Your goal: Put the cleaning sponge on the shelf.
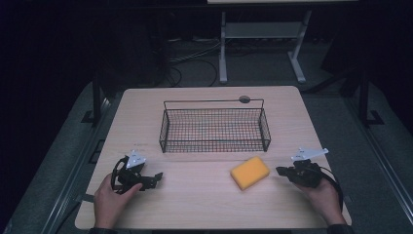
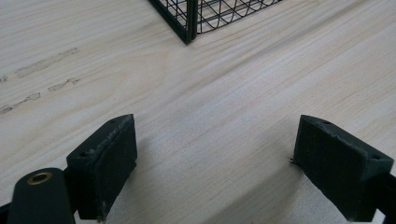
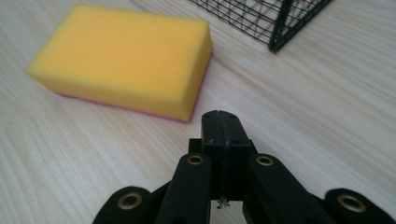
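Observation:
A yellow sponge with a thin pink underside lies flat on the wooden table, in front of a black wire basket. My right gripper rests just right of the sponge, jaws pressed together with nothing between them; in the right gripper view the sponge lies a short way beyond the gripper. My left gripper sits at the near left of the table, held by a hand. Its jaws stand wide apart over bare wood in the left gripper view, gripper, with a basket corner ahead.
The basket looks empty and stands mid-table. A small dark round disc sits at the table's far edge. Beyond the table are a white stand's legs and cables on a dark floor. Faint smudge marks show on the wood.

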Motion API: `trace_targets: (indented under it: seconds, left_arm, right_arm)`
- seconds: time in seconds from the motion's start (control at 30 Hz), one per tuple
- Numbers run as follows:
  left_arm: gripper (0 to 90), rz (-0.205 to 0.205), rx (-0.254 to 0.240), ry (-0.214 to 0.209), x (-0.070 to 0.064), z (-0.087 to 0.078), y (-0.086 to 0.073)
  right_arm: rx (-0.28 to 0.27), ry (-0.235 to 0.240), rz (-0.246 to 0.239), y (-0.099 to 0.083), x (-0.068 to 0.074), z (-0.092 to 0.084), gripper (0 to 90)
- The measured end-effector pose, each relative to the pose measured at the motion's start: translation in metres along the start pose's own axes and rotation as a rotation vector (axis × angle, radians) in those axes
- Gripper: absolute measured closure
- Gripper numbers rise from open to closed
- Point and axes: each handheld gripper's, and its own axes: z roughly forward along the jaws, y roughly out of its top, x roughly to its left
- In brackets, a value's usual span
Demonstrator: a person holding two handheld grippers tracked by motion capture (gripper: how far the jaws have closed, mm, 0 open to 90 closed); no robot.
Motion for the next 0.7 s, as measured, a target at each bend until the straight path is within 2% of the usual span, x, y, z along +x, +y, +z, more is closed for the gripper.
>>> trace_targets:
  seconds: [0.37,0.7]
  left_arm:
    - [12.5,0.0,0.0,0.0,0.0,0.0,0.0]
    - [12.5,0.0,0.0,0.0,0.0,0.0,0.0]
  right_arm:
    - [0.03,0.027,-0.041,0.01,0.004,0.013,89.9]
    - [0.043,0.054,-0.069,0.009,0.009,0.013,89.9]
